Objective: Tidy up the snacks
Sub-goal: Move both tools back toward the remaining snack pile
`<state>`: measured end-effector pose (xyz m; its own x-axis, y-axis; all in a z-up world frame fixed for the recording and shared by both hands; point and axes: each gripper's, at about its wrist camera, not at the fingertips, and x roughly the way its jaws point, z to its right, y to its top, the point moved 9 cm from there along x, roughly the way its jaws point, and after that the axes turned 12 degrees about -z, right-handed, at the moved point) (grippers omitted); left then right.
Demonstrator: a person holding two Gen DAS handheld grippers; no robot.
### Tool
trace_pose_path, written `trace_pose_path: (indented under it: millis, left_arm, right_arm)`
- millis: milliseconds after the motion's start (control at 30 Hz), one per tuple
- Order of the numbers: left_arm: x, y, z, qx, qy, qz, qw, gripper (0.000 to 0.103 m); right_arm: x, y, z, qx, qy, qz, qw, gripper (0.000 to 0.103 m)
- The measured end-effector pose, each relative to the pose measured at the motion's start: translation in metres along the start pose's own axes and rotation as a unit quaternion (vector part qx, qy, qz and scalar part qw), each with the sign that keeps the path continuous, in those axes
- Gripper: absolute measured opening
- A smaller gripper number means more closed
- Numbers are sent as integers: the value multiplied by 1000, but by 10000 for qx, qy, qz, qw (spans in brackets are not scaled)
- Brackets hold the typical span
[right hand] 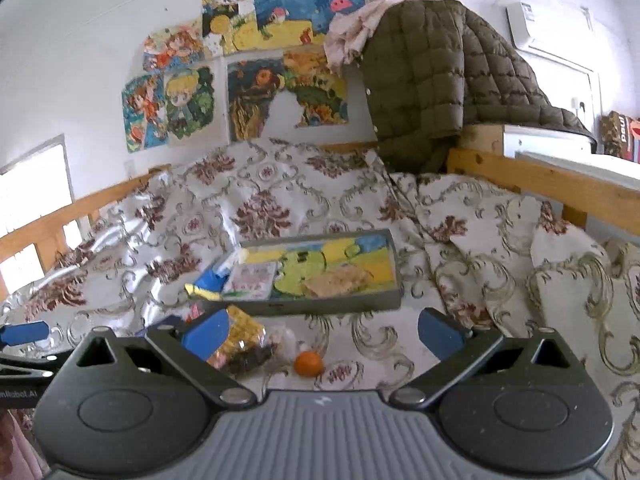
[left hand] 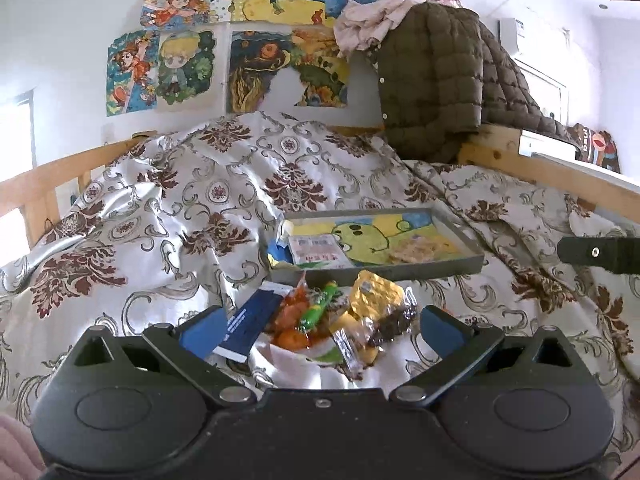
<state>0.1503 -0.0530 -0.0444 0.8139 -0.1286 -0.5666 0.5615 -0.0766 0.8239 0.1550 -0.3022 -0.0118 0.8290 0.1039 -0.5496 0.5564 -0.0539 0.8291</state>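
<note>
Both wrist cameras sit low over the floral-patterned bedspread, facing the poster-covered white wall. The left view looks from close behind the snack pile; both share the shallow grey tray mid-bed.

A bed with a wooden rail fills the room, spread with a pale quilt patterned in brown and grey scrolls. On the white wall at 12 o'clock hang colourful cartoon drawings; at 1 o'clock a brown padded jacket drapes over the bedpost. Daylight comes from a window at 9 o'clock, and an air conditioner sits high at 2 o'clock.
</note>
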Motion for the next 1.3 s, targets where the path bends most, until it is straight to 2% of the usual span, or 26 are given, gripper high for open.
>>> trace_pose_path:
  millis: [133,267,567,933,1100,1300]
  left_arm:
    - [-1,-5,-1,-53,-35,-68,10000,102]
    - [1,-6,-3,-109,-14,-124,9999,102]
    - [14,-12,-6,-125,131,-512,9985,102]
    - [34,-16,-7,-141,119,-1012,9947,102]
    - [49,-6,-7,-23,166,-1141,9933,102]
    - [65,21,-3,251,165,-993,9946,102]
  right_arm:
    - [6,-9,0,-53,-313,-315,9990,103]
    - [10,-18,-1,-74,-394,-581,9975,103]
    - [24,-30,-10,-307,-329,-1036,9936,103]
    - [39,-37,-19,-404,-162,-1393,9893,103]
    - [53,-39,-18,-227,-71,-1616,9866,103]
    - [69,-38,-20,-209,10,-1688,9854,103]
